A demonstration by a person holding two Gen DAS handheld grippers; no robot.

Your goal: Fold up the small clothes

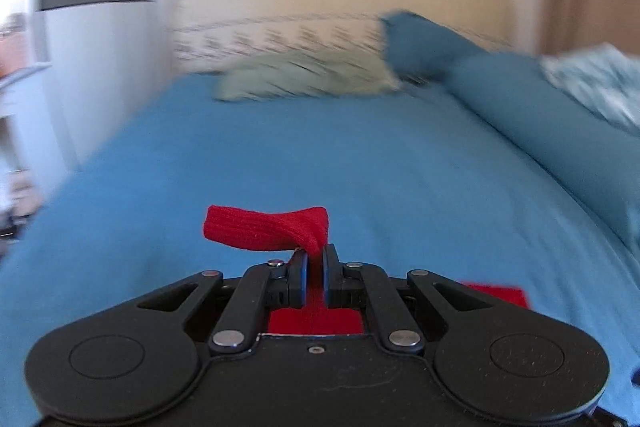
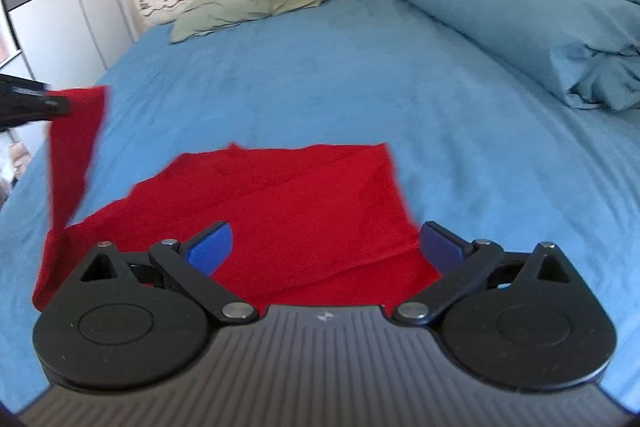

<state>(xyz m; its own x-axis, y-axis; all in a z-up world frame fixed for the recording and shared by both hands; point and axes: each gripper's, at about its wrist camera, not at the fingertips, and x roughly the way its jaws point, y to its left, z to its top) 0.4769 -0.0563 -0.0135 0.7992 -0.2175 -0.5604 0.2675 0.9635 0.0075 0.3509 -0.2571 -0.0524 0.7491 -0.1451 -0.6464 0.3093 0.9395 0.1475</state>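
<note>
Folding judged begun, not finished | red garment (image 2: 280,211) spread on blue bed sheet (image 2: 320,75) beneath parted fingers of right gripper (image 2: 324,247) | one end pinched and lifted between closed fingers of left gripper (image 1: 315,265) | remaining folds outstanding

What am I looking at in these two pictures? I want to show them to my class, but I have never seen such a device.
A person holds a two-finger gripper in each hand, and each carries a camera looking forward along its fingers.

The left camera shows the left gripper, its jaws shut on an edge of a red garment, lifting that part.

The right camera shows the right gripper with its blue-padded jaws wide open, holding nothing, above the rest of the red garment spread on a blue bedsheet. The left gripper appears at that picture's left edge.

Farther back lie a green pillow and a rolled blue duvet.
</note>
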